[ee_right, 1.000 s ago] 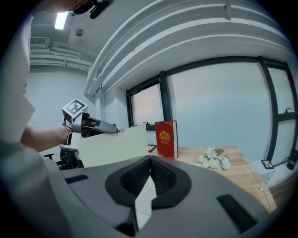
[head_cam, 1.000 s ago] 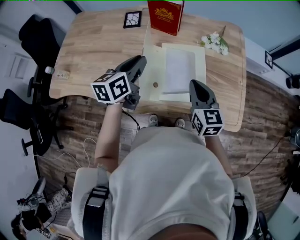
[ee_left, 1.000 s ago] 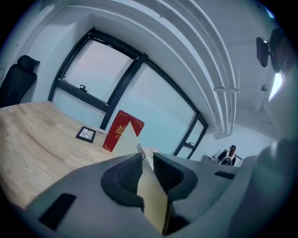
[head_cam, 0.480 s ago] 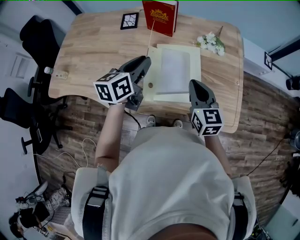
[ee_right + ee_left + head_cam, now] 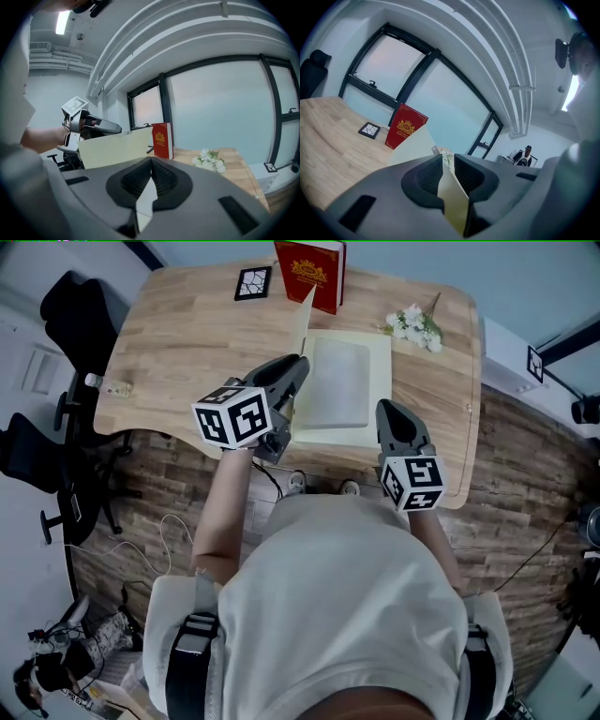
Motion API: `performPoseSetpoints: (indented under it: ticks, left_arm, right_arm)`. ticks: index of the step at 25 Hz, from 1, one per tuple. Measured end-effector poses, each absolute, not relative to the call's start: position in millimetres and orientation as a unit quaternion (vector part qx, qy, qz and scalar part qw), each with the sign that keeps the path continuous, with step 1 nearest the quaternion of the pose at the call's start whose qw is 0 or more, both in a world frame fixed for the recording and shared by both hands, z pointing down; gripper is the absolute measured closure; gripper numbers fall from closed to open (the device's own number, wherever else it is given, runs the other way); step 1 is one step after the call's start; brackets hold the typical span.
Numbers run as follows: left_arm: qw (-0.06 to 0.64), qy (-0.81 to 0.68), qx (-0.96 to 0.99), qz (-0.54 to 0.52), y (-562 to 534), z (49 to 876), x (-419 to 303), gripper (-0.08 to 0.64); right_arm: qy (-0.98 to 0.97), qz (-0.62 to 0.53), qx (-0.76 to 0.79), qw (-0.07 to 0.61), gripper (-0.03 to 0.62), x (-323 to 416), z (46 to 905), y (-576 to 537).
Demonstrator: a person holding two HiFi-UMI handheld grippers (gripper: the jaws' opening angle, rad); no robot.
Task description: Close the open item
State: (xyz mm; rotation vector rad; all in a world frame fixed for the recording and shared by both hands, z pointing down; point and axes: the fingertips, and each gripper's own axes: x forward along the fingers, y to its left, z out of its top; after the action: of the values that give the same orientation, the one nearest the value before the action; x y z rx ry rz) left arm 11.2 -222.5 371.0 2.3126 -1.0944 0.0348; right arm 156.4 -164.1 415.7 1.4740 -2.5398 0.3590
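A cream folder (image 5: 342, 381) lies open on the wooden table (image 5: 187, 334). Its left cover (image 5: 303, 317) stands raised on edge. My left gripper (image 5: 292, 371) is shut on that cover's near edge, and in the left gripper view the cream sheet (image 5: 454, 201) runs between the pads at the left gripper (image 5: 448, 161). At the folder's near right, my right gripper (image 5: 392, 418) is shut on the lower sheet's edge. The right gripper view shows the right gripper (image 5: 151, 165) with a pale sheet between the pads, the raised cover (image 5: 117, 147) and the left gripper (image 5: 91, 124) beyond.
A red book (image 5: 309, 273) stands upright at the table's far edge, with a black patterned tile (image 5: 252, 283) to its left. White flowers (image 5: 412, 326) lie at the far right. A black chair (image 5: 56, 324) stands left of the table.
The folder's left cover has swung up from flat to standing on edge, carried to the right by my left gripper. The right gripper has kept its hold.
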Motion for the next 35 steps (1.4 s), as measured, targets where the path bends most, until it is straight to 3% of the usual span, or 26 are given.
performPoseSetpoints:
  ticks: [35]
  left_arm:
    - [0.331,-0.425,0.842,0.041,-211,428,80,0.486]
  right_arm:
    - [-0.871,0.118,0.467,0.096,0.574,202,425,-163]
